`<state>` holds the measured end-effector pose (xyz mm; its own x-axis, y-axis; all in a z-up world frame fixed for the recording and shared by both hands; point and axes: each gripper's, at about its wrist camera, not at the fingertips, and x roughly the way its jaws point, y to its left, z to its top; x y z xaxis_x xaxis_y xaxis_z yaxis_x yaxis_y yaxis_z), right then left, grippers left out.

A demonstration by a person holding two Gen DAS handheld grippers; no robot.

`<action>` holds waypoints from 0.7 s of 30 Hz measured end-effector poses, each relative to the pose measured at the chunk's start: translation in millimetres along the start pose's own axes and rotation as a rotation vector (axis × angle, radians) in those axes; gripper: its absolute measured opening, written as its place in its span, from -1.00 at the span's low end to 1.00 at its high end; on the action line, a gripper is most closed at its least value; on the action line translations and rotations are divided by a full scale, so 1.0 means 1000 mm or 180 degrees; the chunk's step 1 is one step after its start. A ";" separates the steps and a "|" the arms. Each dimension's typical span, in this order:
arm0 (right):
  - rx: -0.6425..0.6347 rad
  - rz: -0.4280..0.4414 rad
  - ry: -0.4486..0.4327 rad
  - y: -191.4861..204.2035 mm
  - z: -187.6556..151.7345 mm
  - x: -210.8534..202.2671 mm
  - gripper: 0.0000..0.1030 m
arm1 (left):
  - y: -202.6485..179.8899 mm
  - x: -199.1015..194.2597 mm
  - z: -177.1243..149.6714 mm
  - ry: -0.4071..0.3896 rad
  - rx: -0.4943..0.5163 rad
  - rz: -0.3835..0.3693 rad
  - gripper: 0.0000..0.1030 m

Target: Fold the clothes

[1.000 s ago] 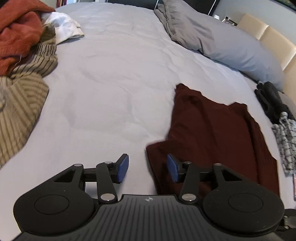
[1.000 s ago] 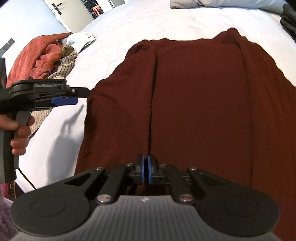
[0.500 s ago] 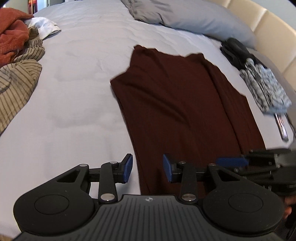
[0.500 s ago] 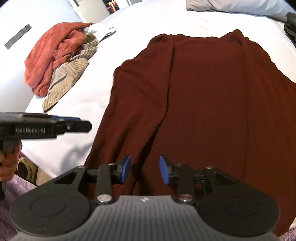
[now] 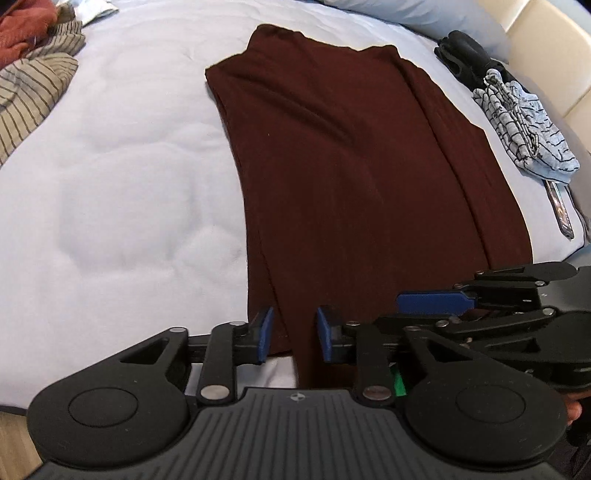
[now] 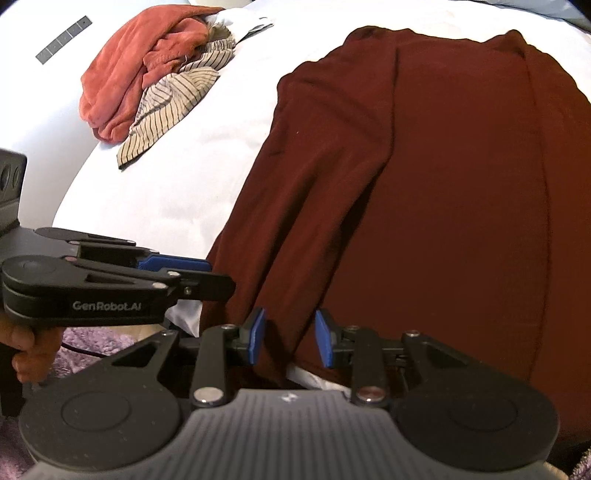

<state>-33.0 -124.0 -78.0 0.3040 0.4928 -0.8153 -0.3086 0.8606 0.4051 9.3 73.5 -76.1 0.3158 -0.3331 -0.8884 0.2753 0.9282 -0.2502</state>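
A dark red garment (image 5: 351, 177) lies spread lengthwise on the white bed (image 5: 122, 177), running from the near edge toward the pillows (image 5: 399, 14) at the far end. Long creases run down it, and its left side is doubled into a narrow fold along the edge.

The left gripper (image 5: 293, 334) sits at the garment's near left corner with its jaws parted, the blue pads (image 5: 265, 334) on either side of the folded hem, not pinching it. The right gripper (image 6: 288, 338) is just to its right at the same near edge, also released, its pads straddling a ridge of cloth. In the left wrist view the right gripper comes in from the right, side on; whether its fingertips touch the fabric is hard to tell from that angle.

In the right wrist view a hand (image 6: 27, 354) grips the left gripper's handle at the near left.

Far left on the bed sits a heap of clothes: an orange-red fleece (image 6: 129, 62) over a striped beige shirt (image 6: 173, 99). On the far right lie a black item (image 5: 465, 51) and a pale blue patterned garment (image 5: 524, 122), with what looks like a phone (image 5: 561, 212) just beside it.
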 end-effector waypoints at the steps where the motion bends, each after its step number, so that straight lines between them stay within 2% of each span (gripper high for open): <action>1: -0.0035 -0.0011 -0.0005 0.001 0.000 0.002 -0.60 | -0.001 0.001 -0.001 0.0002 0.0028 -0.0018 -0.76; 3: -0.0105 -0.0040 -0.0036 0.003 0.000 0.003 -0.88 | -0.001 0.003 -0.002 -0.0009 0.0065 0.0013 -0.88; 4: -0.0094 -0.0033 -0.0051 0.003 -0.001 0.001 -0.91 | 0.000 0.001 -0.003 -0.0028 0.0054 0.0012 -0.91; 10: 0.0095 -0.0065 -0.0049 -0.002 -0.003 -0.022 -0.96 | 0.010 -0.020 -0.006 -0.0130 -0.0041 0.0056 -0.95; 15: 0.0180 -0.0069 0.0278 -0.007 -0.008 -0.007 -0.95 | 0.016 -0.021 -0.009 -0.0073 -0.0136 0.0047 -0.93; 16: 0.0162 -0.0092 0.0317 -0.007 -0.010 -0.006 -0.86 | 0.018 -0.021 -0.010 -0.0061 -0.0156 0.0045 -0.91; 17: 0.0149 -0.0108 0.0346 -0.007 -0.012 -0.007 -0.86 | 0.019 -0.021 -0.011 -0.0050 -0.0175 0.0043 -0.91; 18: 0.0149 -0.0099 0.0355 -0.007 -0.013 -0.008 -0.86 | 0.020 -0.021 -0.011 -0.0039 -0.0194 0.0041 -0.87; 20: 0.0155 -0.0045 0.0340 -0.006 -0.015 -0.011 -0.85 | 0.021 -0.022 -0.013 -0.0013 -0.0214 0.0034 -0.63; 21: 0.0146 -0.0022 0.0326 -0.006 -0.016 -0.013 -0.83 | 0.020 -0.023 -0.016 0.0005 -0.0196 0.0026 -0.45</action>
<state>-49.5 -137.4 -76.5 0.2115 0.4731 -0.8552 -0.2645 0.8701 0.4160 -6.6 102.7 -67.0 0.3163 -0.3252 -0.8912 0.2161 0.9394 -0.2660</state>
